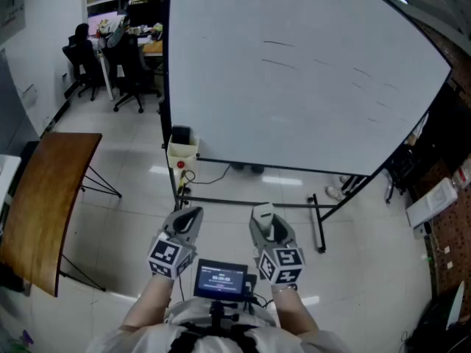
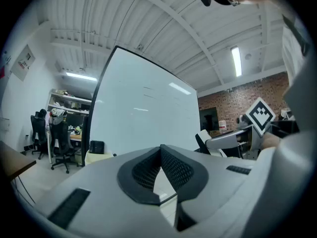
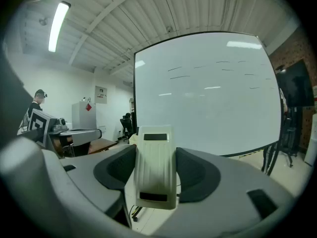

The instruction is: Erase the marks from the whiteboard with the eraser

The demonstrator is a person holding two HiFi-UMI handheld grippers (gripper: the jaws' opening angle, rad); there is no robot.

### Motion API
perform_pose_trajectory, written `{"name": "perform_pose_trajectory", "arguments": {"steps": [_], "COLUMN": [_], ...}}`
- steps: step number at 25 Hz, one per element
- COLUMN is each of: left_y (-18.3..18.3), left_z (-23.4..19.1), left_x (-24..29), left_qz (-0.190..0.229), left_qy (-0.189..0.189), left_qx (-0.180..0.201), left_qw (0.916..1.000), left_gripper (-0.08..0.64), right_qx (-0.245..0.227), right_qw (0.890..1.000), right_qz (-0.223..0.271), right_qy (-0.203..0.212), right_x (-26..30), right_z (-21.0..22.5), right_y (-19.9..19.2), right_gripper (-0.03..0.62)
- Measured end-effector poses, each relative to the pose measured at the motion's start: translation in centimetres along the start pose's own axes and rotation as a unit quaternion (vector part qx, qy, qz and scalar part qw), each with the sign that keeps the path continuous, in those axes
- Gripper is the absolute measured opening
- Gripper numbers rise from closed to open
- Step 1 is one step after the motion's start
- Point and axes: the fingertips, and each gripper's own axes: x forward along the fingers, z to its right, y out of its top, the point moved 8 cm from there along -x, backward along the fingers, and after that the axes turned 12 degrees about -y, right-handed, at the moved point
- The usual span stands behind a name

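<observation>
A large whiteboard (image 1: 294, 79) stands ahead on a black wheeled frame, with several short dark marks (image 1: 278, 44) across its upper half. The same whiteboard (image 3: 208, 93) fills the right gripper view, its marks (image 3: 174, 68) near the top. My right gripper (image 3: 156, 175) is shut on a cream eraser (image 3: 155, 166), held upright between the pads, well short of the board. In the head view the eraser (image 1: 263, 215) sticks out of the right gripper (image 1: 266, 230). My left gripper (image 1: 185, 223) is shut with nothing in it; its pads (image 2: 171, 170) meet at the tips.
A brown folding table (image 1: 48, 197) stands at the left. A cream bin (image 1: 182, 153) and cables lie by the board's left leg. Black office chairs (image 1: 110, 61) and desks fill the far left. The board's frame foot (image 1: 318, 223) juts out over the tiled floor.
</observation>
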Motion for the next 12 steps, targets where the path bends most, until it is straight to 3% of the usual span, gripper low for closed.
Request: {"name": "perform_pose_trajectory", "arguments": {"steps": [12], "left_y": [-0.4], "left_z": [-3.7], "left_x": [3.2], "left_qz": [-0.003], "left_qy": [-0.005], "left_qx": [-0.002], "left_qw": [1.0000], "left_gripper": [0.005], "right_qx": [-0.001], "right_qw": [1.000], "right_qz": [0.001], "right_qy": [-0.006], "right_x": [4.2], "right_z": [1.1], "right_y": [1.3], "right_gripper": [0.267]}}
